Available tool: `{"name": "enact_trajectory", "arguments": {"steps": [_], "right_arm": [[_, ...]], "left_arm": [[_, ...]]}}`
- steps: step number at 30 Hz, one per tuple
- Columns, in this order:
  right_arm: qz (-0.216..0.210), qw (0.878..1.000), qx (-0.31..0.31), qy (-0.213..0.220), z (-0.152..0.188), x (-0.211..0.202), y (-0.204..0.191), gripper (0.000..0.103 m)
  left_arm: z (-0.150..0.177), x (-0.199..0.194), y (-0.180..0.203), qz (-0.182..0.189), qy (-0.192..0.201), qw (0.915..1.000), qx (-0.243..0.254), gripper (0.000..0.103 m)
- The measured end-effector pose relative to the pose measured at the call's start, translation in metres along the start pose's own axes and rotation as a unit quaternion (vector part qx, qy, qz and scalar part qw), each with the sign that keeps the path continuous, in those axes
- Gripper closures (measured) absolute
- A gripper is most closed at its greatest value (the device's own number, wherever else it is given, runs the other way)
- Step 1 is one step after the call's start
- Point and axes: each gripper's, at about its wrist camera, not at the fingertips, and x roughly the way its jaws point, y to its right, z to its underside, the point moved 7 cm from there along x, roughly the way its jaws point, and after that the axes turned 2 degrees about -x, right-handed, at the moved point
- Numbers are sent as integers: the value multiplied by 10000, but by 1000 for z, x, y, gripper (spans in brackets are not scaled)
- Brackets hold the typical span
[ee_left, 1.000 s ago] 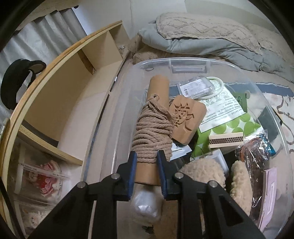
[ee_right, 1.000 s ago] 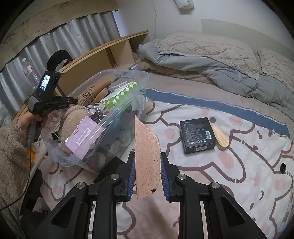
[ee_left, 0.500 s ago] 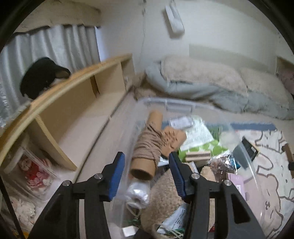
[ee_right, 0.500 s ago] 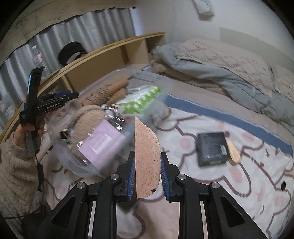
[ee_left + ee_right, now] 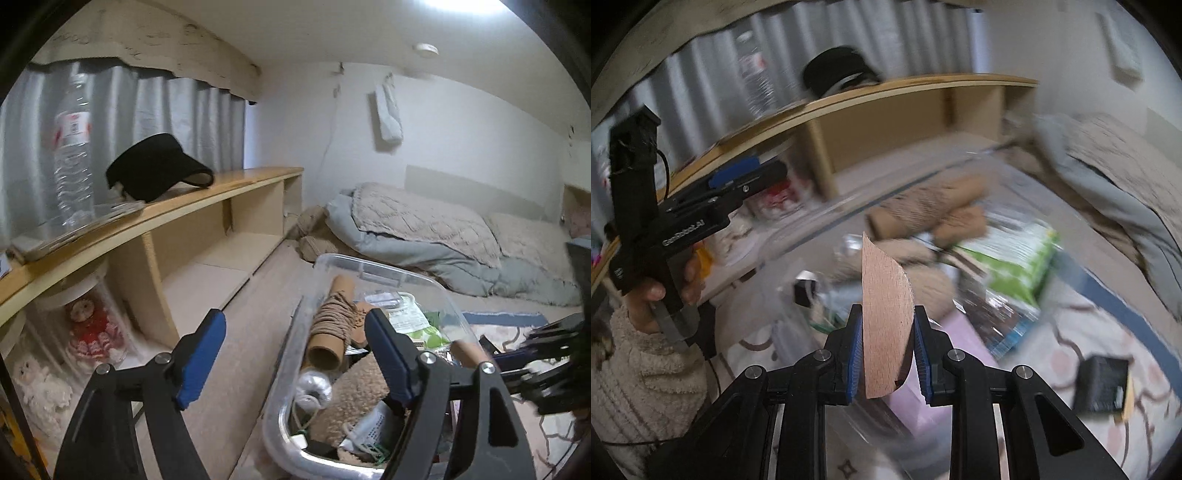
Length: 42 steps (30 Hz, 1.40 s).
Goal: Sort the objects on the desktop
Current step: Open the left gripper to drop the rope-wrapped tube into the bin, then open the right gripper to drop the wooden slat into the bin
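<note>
Two tongs, right tongs (image 5: 885, 356) clamping wooden board (image 5: 884, 314), left tongs (image 5: 295, 354) spread above bin (image 5: 369, 266).

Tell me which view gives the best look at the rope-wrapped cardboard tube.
The left wrist view: the rope-wrapped cardboard tube is sharp there, lying in the clear bin with its open end toward the camera, between the open left claw's fingers in the image. The right wrist view shows it side-on but motion-blurred, beyond the wooden piece clamped in the right claw.
</note>
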Motion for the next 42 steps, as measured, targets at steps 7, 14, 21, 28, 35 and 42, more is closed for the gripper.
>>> {"name": "enact_trajectory", "arguments": {"steps": [7,14,21,28,35,42], "right_arm": [[-248,9980,-515,-252,-23,45,-37,77],[-351,9942,-880,-514,-26,72,-55,77],[-530,9911,-905,-819,-26,95,-65,77],[-377,9966,-617,-386,-34,76,-53,42],[-822,9940,-554,-469,-30,73,-63,96],[-1188,9877,-111,-1007,-21,101,-80,97]], "left_arm": [[1,-19,-18,-120,154,9998,-38,25],[8,-23,-20,-208,163,9996,69,25],[11,-22,-23,-177,128,9998,-40,25],[12,-23,-22,-177,117,9998,19,25],[11,-22,-18,-126,98,9999,21,25],[13,-23,-14,-85,46,9999,44,25]]}}
